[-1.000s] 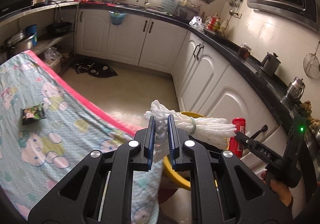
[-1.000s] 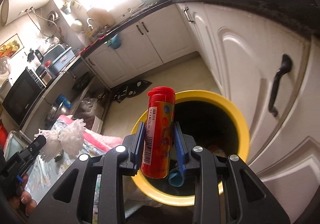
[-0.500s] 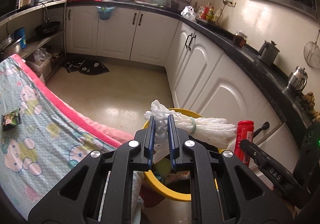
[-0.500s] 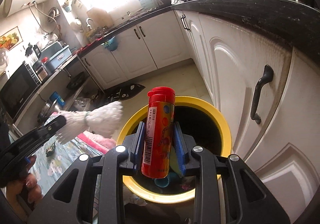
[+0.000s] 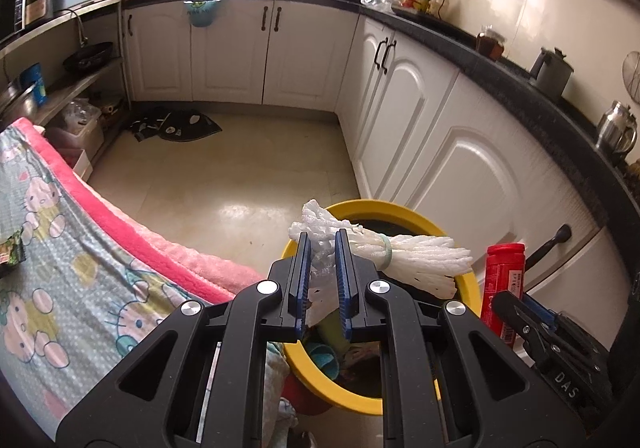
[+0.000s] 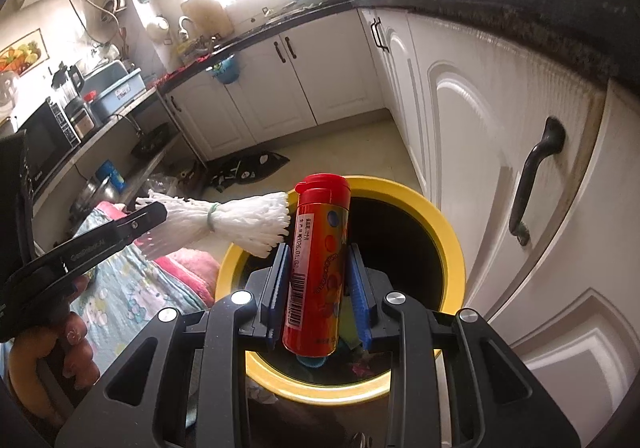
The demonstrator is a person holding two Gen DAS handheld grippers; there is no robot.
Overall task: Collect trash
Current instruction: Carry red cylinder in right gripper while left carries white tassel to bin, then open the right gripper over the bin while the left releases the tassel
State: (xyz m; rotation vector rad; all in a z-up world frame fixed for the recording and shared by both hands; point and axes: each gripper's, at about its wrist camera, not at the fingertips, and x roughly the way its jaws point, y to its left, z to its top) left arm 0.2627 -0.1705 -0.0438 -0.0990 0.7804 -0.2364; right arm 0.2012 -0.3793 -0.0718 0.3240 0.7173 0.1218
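My left gripper is shut on a white foam net bundle tied with a pale green band; the bundle hangs over the near rim of the yellow trash bin. The same bundle reaches in from the left of the right wrist view, up to the bin's rim. My right gripper is shut on an upright red tube with a red cap, held over the bin's dark mouth. The tube also stands at the bin's right side in the left wrist view. Coloured trash lies inside the bin.
A table with a cartoon-print cloth edged in pink stands left of the bin, a small dark packet on it. White cabinets under a black counter run close on the right. A dark mat lies on the tiled floor.
My left gripper has carried the foam bundle to the right and down, from beside the table to over the bin's rim. The right gripper with the red tube has stayed over the bin.
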